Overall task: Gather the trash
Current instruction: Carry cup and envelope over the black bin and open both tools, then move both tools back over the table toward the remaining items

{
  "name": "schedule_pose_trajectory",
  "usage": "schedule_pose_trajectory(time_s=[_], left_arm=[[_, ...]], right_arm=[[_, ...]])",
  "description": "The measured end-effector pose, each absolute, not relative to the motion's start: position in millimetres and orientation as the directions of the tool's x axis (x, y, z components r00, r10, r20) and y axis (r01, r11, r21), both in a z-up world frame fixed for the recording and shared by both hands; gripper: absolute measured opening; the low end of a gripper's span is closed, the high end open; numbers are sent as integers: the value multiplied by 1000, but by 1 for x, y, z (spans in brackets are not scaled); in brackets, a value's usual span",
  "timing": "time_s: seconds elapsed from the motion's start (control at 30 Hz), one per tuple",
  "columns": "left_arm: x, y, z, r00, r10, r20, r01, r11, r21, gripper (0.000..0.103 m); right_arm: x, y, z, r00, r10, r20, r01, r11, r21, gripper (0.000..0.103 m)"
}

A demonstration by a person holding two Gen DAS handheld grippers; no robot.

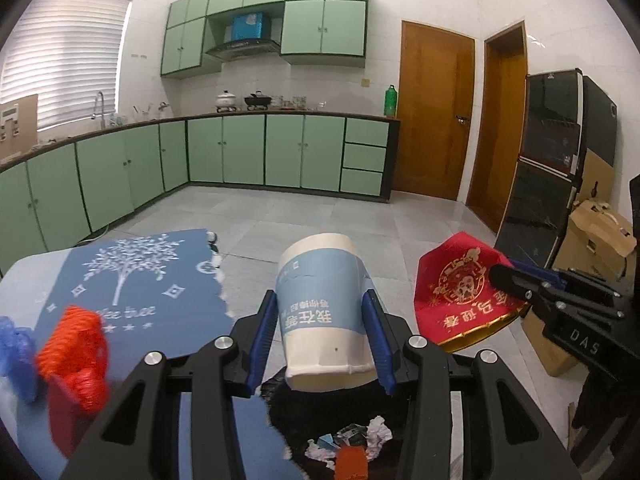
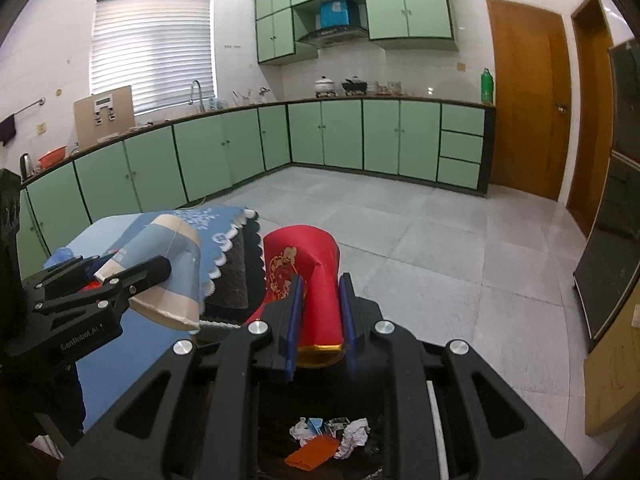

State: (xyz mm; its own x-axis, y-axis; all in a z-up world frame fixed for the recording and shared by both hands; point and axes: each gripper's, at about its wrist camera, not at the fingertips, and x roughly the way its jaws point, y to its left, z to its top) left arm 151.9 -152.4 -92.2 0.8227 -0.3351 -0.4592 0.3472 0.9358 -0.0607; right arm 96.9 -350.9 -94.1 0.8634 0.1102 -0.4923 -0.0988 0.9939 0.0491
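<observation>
My left gripper (image 1: 323, 332) is shut on a white and pale blue paper cup (image 1: 324, 312), held upside down over a black trash bin (image 1: 288, 412). My right gripper (image 2: 320, 320) is shut on a squashed red paper cup (image 2: 310, 276) with gold print and a gold rim, also above the bin (image 2: 276, 420). Each view shows the other gripper: the right gripper with the red cup (image 1: 456, 292) to the right, the left gripper with the paper cup (image 2: 168, 272) to the left. Crumpled paper and an orange scrap (image 2: 314, 452) lie in the bin.
A table with a blue tree-print cloth (image 1: 132, 276) is at the left, with red (image 1: 76, 352) and blue (image 1: 14, 352) plastic bags on it. Green kitchen cabinets (image 1: 224, 152) line the far walls. A black fridge (image 1: 560, 152) and cardboard boxes (image 1: 596, 232) stand at the right.
</observation>
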Motion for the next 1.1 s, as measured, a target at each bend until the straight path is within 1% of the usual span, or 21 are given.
schedule_pose_trajectory(time_s=[0.23,0.4,0.47,0.53,0.57,0.6,0.63,0.67,0.7,0.73,0.8,1.0,1.1], left_arm=[[173,-177,-110,792,-346,-504,371,927,-54,44],[186,-187,-120,760,-365,-537,392,917,-69,51],[191,-186,-122,754,-367,-545,390,917,-77,51],[192,-184,-123,753,-368,-546,388,918,-83,53],[192,-183,-122,755,-365,-545,385,919,-83,59],[191,-181,-122,758,-364,-542,382,920,-85,66],[190,-179,-121,762,-363,-537,377,922,-88,67],[189,-177,-119,764,-361,-535,373,923,-90,68],[188,-174,-117,767,-359,-533,369,925,-92,70],[187,-172,-116,770,-356,-529,364,927,-93,71],[184,-165,-110,784,-347,-514,351,932,-93,78],[167,-133,-87,829,-304,-469,304,950,-77,85],[158,-111,-77,848,-275,-453,269,960,-80,87]], right_arm=[[117,-367,-120,841,91,-534,-65,996,67,18],[128,-375,-141,812,82,-578,-42,996,82,23],[132,-378,-145,805,73,-588,-26,996,89,30],[132,-381,-148,804,65,-591,-14,996,91,40],[131,-382,-149,806,60,-589,-9,996,89,45],[129,-381,-149,810,50,-584,0,996,86,58],[128,-380,-147,815,40,-578,9,997,81,73],[126,-379,-146,821,24,-570,22,997,74,78],[125,-380,-144,825,15,-565,30,997,70,88],[124,-379,-142,831,6,-556,39,997,69,94],[122,-377,-136,836,2,-548,48,996,77,96],[114,-364,-119,852,33,-522,32,993,115,97],[109,-351,-110,862,55,-505,6,993,117,97]])
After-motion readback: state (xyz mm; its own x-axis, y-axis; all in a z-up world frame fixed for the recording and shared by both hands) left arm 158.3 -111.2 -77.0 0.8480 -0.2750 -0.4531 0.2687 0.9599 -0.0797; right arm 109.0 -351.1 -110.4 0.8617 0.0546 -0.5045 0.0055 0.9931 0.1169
